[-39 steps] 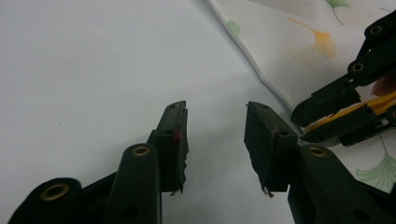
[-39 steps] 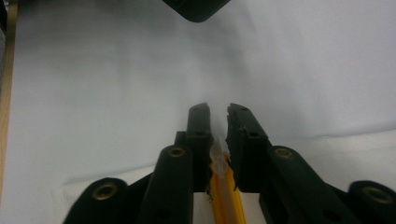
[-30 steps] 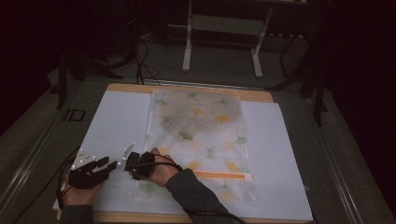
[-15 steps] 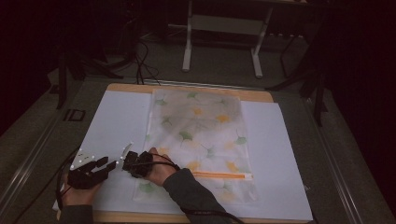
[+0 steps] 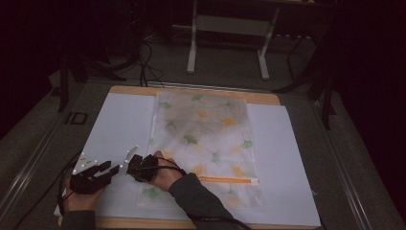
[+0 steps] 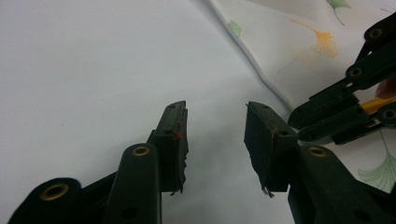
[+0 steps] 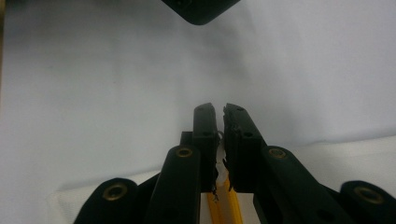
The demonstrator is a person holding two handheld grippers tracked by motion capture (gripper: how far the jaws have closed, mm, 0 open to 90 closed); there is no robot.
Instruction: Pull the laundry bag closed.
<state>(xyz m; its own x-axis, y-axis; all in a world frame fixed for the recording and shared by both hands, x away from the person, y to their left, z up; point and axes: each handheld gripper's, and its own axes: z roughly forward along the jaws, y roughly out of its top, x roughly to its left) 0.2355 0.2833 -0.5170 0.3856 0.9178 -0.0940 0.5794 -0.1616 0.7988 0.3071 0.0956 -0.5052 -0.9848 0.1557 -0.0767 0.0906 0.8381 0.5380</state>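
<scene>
A translucent zip bag [image 5: 206,139] printed with green and yellow leaves lies flat on a white sheet [image 5: 119,124]. An orange zipper strip [image 5: 230,180] crosses the bag's near part. My right gripper [image 5: 130,167] points left at the bag's left edge. In the right gripper view it [image 7: 219,109] is shut, with the end of the orange zipper [image 7: 222,205] pinched between its pads. My left gripper [image 5: 115,168] sits just left of it over bare sheet. It [image 6: 215,109] stands open with nothing between its pads. The bag's edge [image 6: 289,42] and the right gripper [image 6: 299,126] show beside it.
The white sheet lies on a wooden board [image 5: 134,90] set on a dark grey table. A metal stand [image 5: 194,38] and cables [image 5: 143,62] lie on the floor beyond the far edge. Each gripper's cable trails toward the near edge.
</scene>
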